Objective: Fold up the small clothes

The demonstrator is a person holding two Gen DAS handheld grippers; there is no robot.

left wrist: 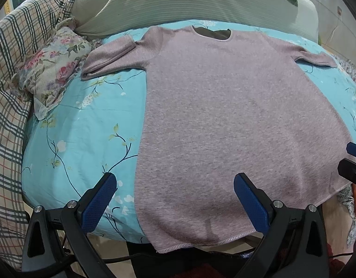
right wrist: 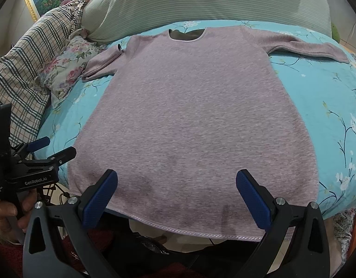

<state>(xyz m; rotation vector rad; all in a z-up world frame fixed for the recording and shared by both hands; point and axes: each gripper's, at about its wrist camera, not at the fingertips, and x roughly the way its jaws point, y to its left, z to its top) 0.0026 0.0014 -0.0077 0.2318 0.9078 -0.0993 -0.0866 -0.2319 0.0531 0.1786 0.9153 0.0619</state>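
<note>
Pink-grey knit sweater (left wrist: 224, 120) lies flat and face-up on a turquoise floral bedsheet (left wrist: 80, 139) in the left wrist view, its neckline away from the camera and its hem hanging just over the near edge of the bed. One sleeve bends out on the left side of the picture toward a floral cushion (left wrist: 55, 69); the other sleeve reaches toward the right edge. A plaid blanket (left wrist: 13, 92) is heaped along the left, and a ribbed green pillow (left wrist: 178, 2) lies behind the neckline. The left gripper (left wrist: 175, 197) hovers over the hem with its blue-padded fingers (left wrist: 99, 199) spread wide and nothing between them; one finger is over the sheet, the other over the sweater. The right gripper (left wrist: 355, 162) pokes in at the right edge, over the hem corner.

From the right wrist view, the sweater (right wrist: 191, 115) fills the middle of the bedsheet (right wrist: 316, 106), spread smooth, with the stitched hem nearest. The short-looking folded sleeve points at the floral cushion (right wrist: 66, 69), and the long sleeve stretches out to the right. The plaid blanket (right wrist: 27, 69) and green pillow (right wrist: 201, 2) sit behind. The right gripper (right wrist: 176, 199) is wide open above the hem, holding nothing. The left gripper (right wrist: 51, 148) shows at the left, by the hem's corner, jaws parted and empty, with a hand (right wrist: 6, 213) holding its handle.
</note>
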